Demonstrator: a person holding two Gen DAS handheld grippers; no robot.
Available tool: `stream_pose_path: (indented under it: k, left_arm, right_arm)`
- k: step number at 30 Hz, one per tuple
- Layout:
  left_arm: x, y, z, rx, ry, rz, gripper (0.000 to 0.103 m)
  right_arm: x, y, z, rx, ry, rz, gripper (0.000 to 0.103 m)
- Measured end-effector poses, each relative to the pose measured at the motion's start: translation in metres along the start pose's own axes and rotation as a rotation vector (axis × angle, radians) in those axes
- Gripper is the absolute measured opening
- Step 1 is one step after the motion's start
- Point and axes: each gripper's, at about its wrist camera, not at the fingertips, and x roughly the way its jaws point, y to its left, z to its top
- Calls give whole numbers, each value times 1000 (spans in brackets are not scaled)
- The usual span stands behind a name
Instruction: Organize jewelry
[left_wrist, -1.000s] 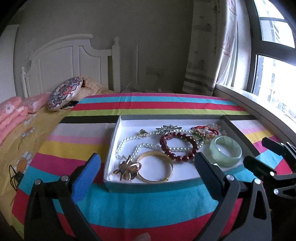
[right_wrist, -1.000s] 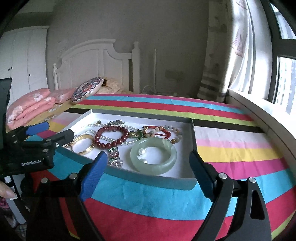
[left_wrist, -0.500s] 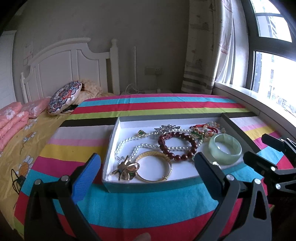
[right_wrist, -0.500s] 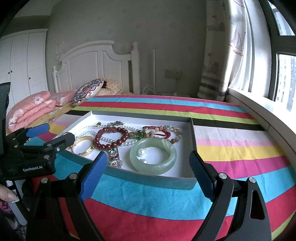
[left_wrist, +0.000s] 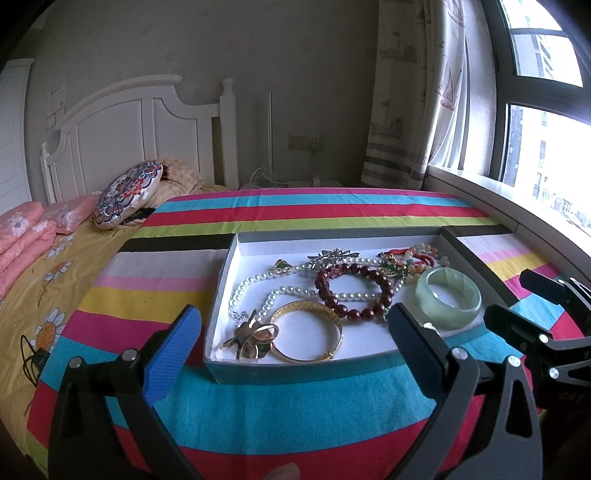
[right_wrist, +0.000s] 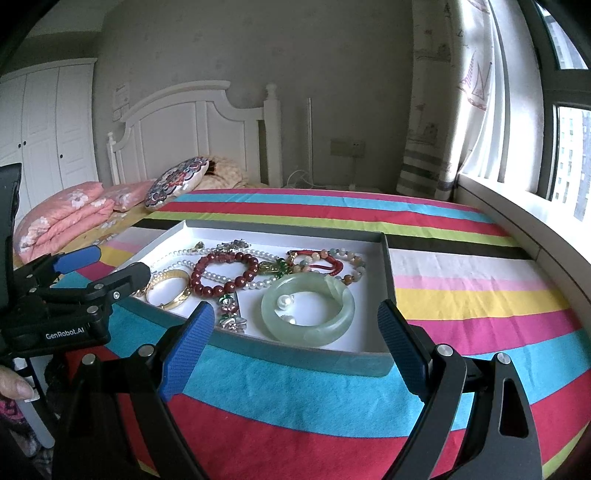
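A shallow grey box with a white inside (left_wrist: 221, 280) (right_wrist: 386, 266) lies on the striped bedspread. It holds a jade bangle (left_wrist: 448, 297) (right_wrist: 308, 310), a dark red bead bracelet (left_wrist: 352, 291) (right_wrist: 225, 273), a gold bangle (left_wrist: 306, 334) (right_wrist: 168, 288), a pearl necklace (left_wrist: 255, 282), a gold brooch (left_wrist: 253, 336), a mixed bead bracelet (right_wrist: 328, 258) and pearl earrings (right_wrist: 284, 302). My left gripper (left_wrist: 293, 345) is open and empty just before the box's near edge. My right gripper (right_wrist: 297, 341) is open and empty before the near right corner.
The striped spread (left_wrist: 295, 402) covers the bed end. A round patterned cushion (left_wrist: 127, 194), pink folded quilts (right_wrist: 66, 221) and a white headboard (left_wrist: 129, 140) are at the far left. A windowsill (right_wrist: 524, 221) and curtain (left_wrist: 402, 110) run along the right.
Both views have tilted slightly, with more of the wall and window showing. The grippers stay open at about the same spot; the jewelry has not moved.
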Motion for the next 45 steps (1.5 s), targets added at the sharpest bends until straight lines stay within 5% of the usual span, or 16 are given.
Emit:
stream_pose_path:
  k: [28,34,40,45]
  left_arm:
    - [-2,-3,2,10,-8,-1,100]
    - [-4,-14,-4,79,-33,131,100]
    - [-5,-11,-2,88,-44,115,100]
    - [-2,2,-1,12,90,31,100]
  right_arm:
    - [-1,0,0,-2,-1,3,86]
    - [-1,3,-1,-3,-2,7,86]
    - [-1,2,-1,-4,0,8,86]
    - [-4,6,-3,-21,49,34,86]
